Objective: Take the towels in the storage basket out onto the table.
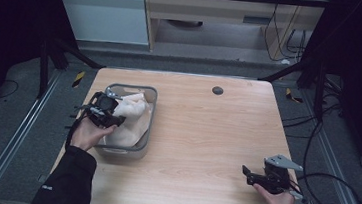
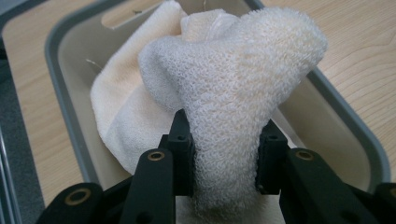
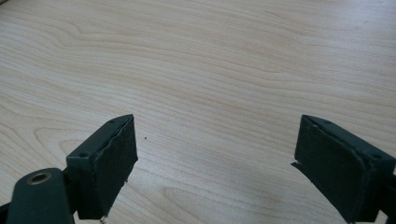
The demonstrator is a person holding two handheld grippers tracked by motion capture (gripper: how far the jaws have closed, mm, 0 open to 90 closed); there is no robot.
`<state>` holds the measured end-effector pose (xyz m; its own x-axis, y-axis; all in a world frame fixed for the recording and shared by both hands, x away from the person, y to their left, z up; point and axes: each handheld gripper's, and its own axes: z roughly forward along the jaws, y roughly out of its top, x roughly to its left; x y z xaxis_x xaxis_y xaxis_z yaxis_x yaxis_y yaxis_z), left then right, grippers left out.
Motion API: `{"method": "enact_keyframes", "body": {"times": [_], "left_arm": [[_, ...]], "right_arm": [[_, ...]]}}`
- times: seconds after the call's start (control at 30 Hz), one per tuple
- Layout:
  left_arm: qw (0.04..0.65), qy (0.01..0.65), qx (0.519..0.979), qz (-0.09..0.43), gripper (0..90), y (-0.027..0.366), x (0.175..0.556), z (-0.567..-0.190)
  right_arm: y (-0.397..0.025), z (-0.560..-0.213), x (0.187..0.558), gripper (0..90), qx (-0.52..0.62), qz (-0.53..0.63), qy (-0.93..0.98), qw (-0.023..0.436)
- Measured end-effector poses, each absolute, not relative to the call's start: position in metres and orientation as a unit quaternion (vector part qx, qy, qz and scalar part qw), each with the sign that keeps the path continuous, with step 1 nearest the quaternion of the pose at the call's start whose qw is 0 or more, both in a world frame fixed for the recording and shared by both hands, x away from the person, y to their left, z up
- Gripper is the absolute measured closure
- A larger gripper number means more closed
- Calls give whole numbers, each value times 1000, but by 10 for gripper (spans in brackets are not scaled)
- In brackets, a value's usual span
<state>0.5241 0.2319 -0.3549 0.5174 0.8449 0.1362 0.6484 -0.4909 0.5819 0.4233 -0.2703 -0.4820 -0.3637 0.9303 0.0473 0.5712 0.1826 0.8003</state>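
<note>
A grey plastic basket (image 1: 151, 110) stands on the left half of the wooden table and holds cream-white towels (image 1: 134, 125). My left gripper (image 1: 118, 111) hovers over the basket's left side, shut on a bunched white towel (image 2: 233, 88) that rises between its jaws. A second towel (image 2: 119, 107) lies beneath it in the basket (image 2: 60, 79). My right gripper (image 1: 246, 172) rests near the table's front right corner, open, with bare wood between its fingertips (image 3: 114, 158).
A small dark round hole cover (image 1: 217, 90) sits at the table's far middle. Cables (image 1: 330, 197) trail off the right edge onto the floor. Bare tabletop (image 1: 206, 134) spans the middle. A cabinet (image 1: 217, 15) stands beyond the table.
</note>
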Motion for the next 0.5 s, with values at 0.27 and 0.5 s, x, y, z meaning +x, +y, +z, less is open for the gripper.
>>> {"method": "enact_keyframes", "body": {"times": [0.27, 0.5], "left_arm": [[244, 441, 836, 219, 661, 233, 519, -334], [255, 440, 832, 223, 666, 240, 515, -313]], "right_arm": [[-270, -482, 423, 129, 511, 382, 733, 236], [-270, -482, 423, 130, 511, 382, 733, 236]]}}
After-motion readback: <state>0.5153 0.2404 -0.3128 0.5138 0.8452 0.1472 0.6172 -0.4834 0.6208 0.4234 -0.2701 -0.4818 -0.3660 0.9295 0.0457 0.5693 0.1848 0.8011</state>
